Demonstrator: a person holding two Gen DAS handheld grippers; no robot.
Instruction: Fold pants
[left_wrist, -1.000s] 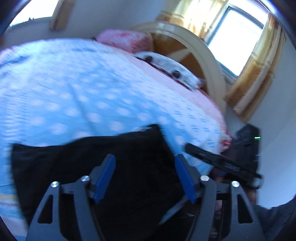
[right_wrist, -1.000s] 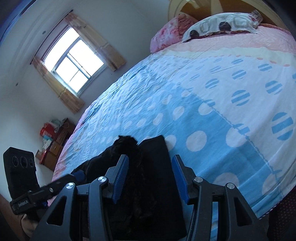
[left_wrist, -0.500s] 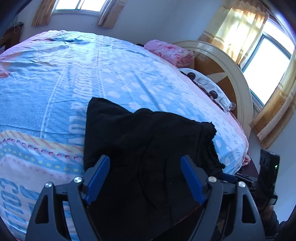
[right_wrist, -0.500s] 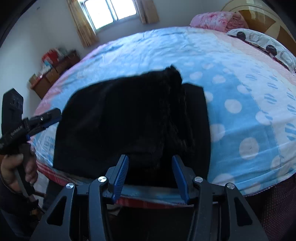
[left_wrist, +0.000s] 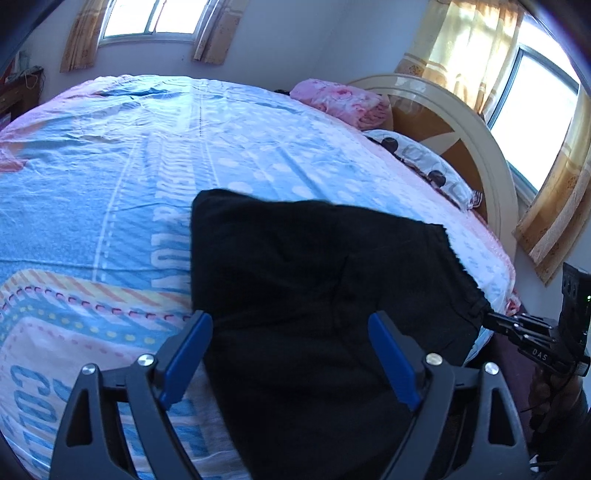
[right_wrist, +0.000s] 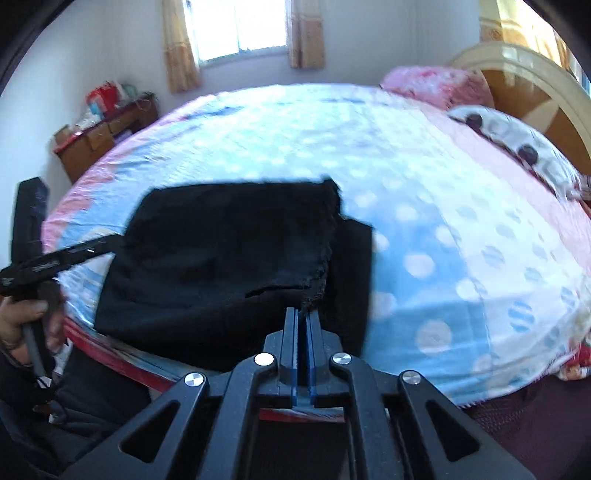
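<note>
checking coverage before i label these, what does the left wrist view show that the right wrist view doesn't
Only the left wrist view: the left gripper, jaws wide open after just opening, straddling the black fabric pants without pressing them, and a second curtained window beyond the headboard.

Only the right wrist view: the right gripper, just closed and pinched shut on the pants' frayed near edge, a wooden cabinet with red clutter, and the person's hand on the other gripper's handle.

Both: the pants on the blue polka-dot bedsheet, the pink pillow and the spotted white pillow.

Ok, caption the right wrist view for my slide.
Right gripper shut on the black pants' frayed corner at the bed's edge.
</note>
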